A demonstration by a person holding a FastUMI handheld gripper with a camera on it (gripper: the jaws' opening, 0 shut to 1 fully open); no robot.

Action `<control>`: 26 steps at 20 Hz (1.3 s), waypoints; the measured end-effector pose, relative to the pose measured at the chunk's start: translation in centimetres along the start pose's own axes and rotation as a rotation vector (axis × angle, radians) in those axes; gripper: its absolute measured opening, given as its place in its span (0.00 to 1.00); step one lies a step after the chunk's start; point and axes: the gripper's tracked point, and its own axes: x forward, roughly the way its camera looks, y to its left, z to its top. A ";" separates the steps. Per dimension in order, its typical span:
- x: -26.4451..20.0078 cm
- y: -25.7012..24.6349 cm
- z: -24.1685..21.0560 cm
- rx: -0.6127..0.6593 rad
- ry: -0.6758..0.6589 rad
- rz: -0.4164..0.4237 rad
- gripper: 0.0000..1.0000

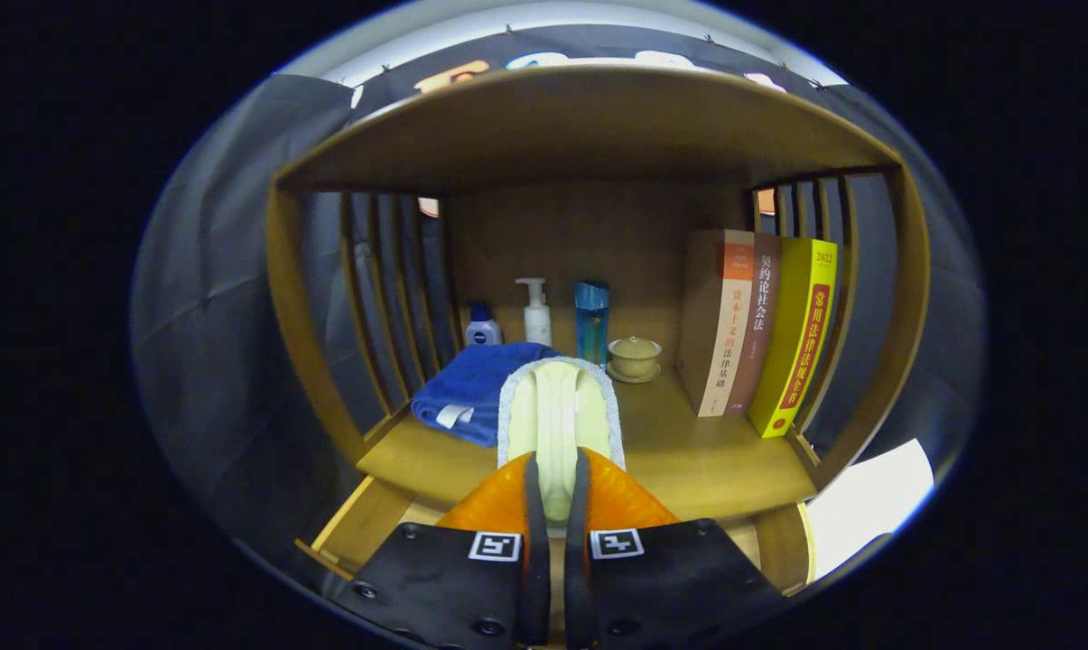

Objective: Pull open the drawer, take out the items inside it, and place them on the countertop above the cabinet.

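So the wooden drawer (363, 524) under the shelf is pulled open already, that part's done. The gripper (557, 492) has its fingers pinched nearly together on a pale green slipper-looking thing with a fuzzy grey-white rim (557, 411), held up over the wooden countertop (706, 451), right beside the folded blue towel (476, 388). It doesn't look set down yet, so I'd say it's mid-delivery. Can't see into the drawer from here, so no idea if more stuff is left in there. Bottles, a lidded cup and books sit further back.

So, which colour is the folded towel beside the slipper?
Blue towel, clearest in the gripper view.
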 end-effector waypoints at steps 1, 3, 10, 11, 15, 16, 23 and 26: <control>1.5 -0.6 0.2 -0.011 0.010 -0.024 0.15; 3.9 -1.8 -0.2 -0.036 0.035 -0.067 0.15; 10.2 -4.5 -6.0 0.009 0.211 -0.159 0.15; 10.7 -4.9 -6.8 0.017 0.226 -0.173 0.16; 12.1 -6.2 -7.4 0.025 0.240 -0.198 0.18; 12.2 -6.3 -7.4 0.023 0.241 -0.197 0.18; 12.5 -5.5 -7.8 0.012 0.244 -0.188 0.57; 12.4 -5.4 -8.1 0.004 0.248 -0.189 0.83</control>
